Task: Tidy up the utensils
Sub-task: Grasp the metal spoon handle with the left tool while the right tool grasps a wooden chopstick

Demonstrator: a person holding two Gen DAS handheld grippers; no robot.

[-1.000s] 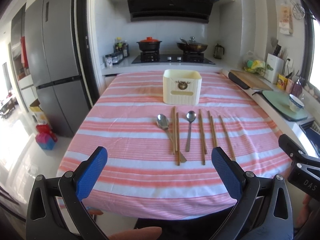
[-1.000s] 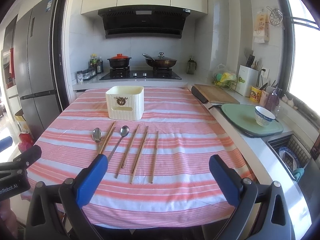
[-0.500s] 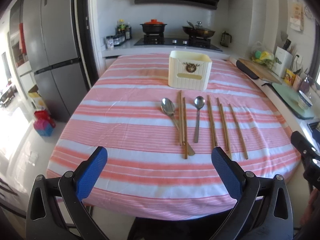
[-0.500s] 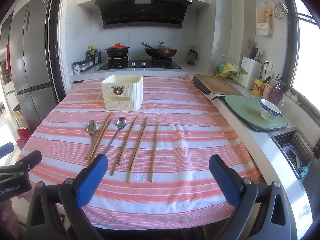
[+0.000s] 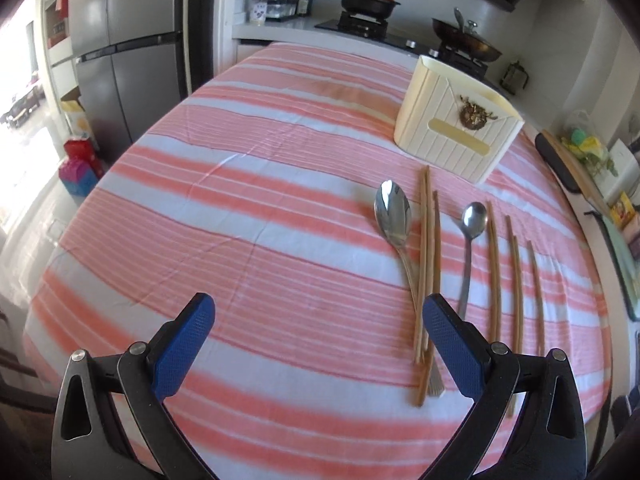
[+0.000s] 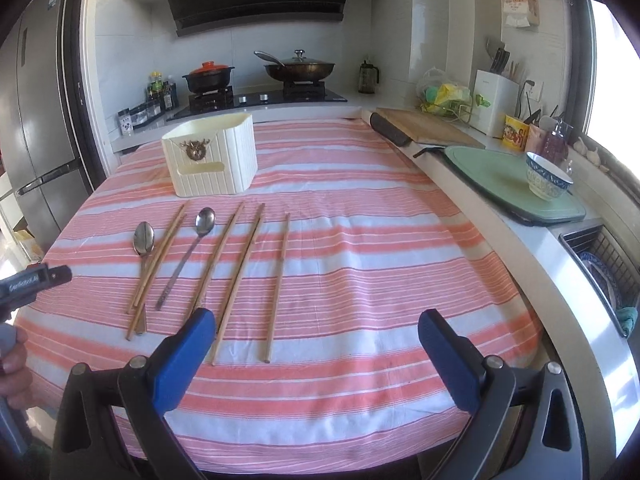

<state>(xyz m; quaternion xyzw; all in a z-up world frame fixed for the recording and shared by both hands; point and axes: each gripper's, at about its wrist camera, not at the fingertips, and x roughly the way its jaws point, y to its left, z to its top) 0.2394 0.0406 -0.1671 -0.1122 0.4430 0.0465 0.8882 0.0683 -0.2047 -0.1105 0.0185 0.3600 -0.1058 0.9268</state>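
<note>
A cream utensil holder (image 5: 456,136) (image 6: 212,158) stands on the pink striped tablecloth (image 5: 260,200) (image 6: 360,248). In front of it lie a large spoon (image 5: 394,220) (image 6: 144,240), a small spoon (image 5: 472,224) (image 6: 202,226) and several wooden chopsticks (image 5: 428,248) (image 6: 240,272). My left gripper (image 5: 318,320) hovers open above the cloth, its right finger just over the near ends of the left chopstick pair. My right gripper (image 6: 316,334) is open above the table's front, right of the chopsticks, nothing between its fingers.
A fridge (image 5: 120,48) stands at the left. A stove with a red-lidded pot (image 6: 208,76) and a pan (image 6: 298,68) lies behind. On the right counter are a cutting board (image 6: 424,128), a green tray (image 6: 512,180) with a bowl (image 6: 548,180), and a sink (image 6: 604,268).
Both grippers have moved forward and down toward the table. The left one has swung closer to the spoons and chopsticks. Both remain open.
</note>
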